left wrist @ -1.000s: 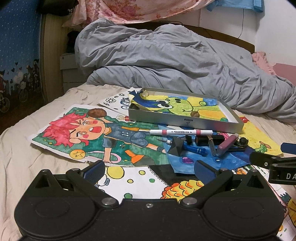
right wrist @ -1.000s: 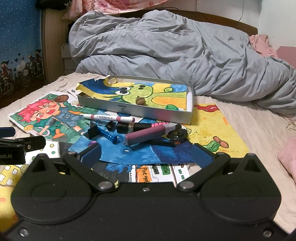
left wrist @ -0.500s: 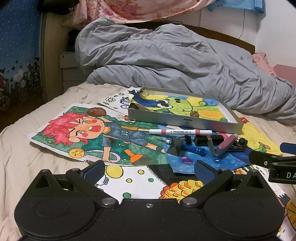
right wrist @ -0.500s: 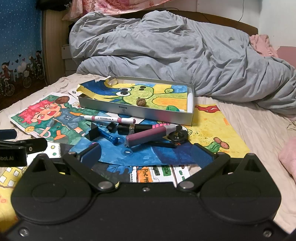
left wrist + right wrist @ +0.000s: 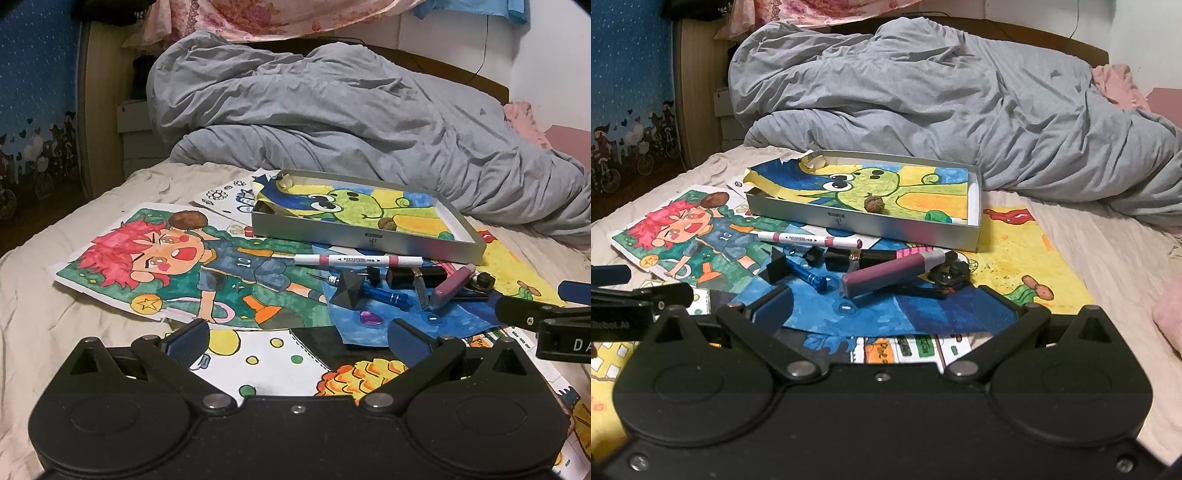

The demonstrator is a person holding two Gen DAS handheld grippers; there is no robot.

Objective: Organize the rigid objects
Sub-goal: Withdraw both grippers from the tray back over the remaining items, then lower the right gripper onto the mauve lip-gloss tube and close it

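Note:
A shallow silver tin [image 5: 364, 239] [image 5: 864, 226] lined with a frog drawing lies on the bed and holds a walnut [image 5: 874, 204] [image 5: 387, 223]. In front of it lie a white-and-pink marker [image 5: 360, 260] [image 5: 809, 239], a black pyramid block [image 5: 348, 291] [image 5: 777, 270], a blue metal pen [image 5: 386, 296] [image 5: 809, 276], a purple case [image 5: 892, 271] [image 5: 452, 286] and small black parts. My left gripper [image 5: 295, 338] is open and empty, short of the pile. My right gripper [image 5: 884, 308] is open and empty, just before the purple case.
Coloured drawings [image 5: 177, 266] cover the beige sheet [image 5: 1108, 258]. A rumpled grey duvet [image 5: 351, 122] lies behind the tin. A headboard and blue wall stand at far left. A pink cloth [image 5: 1171, 314] lies at the right edge.
Both grippers have drifted slightly forward toward the pile. Both stay open and empty. The objects have not moved.

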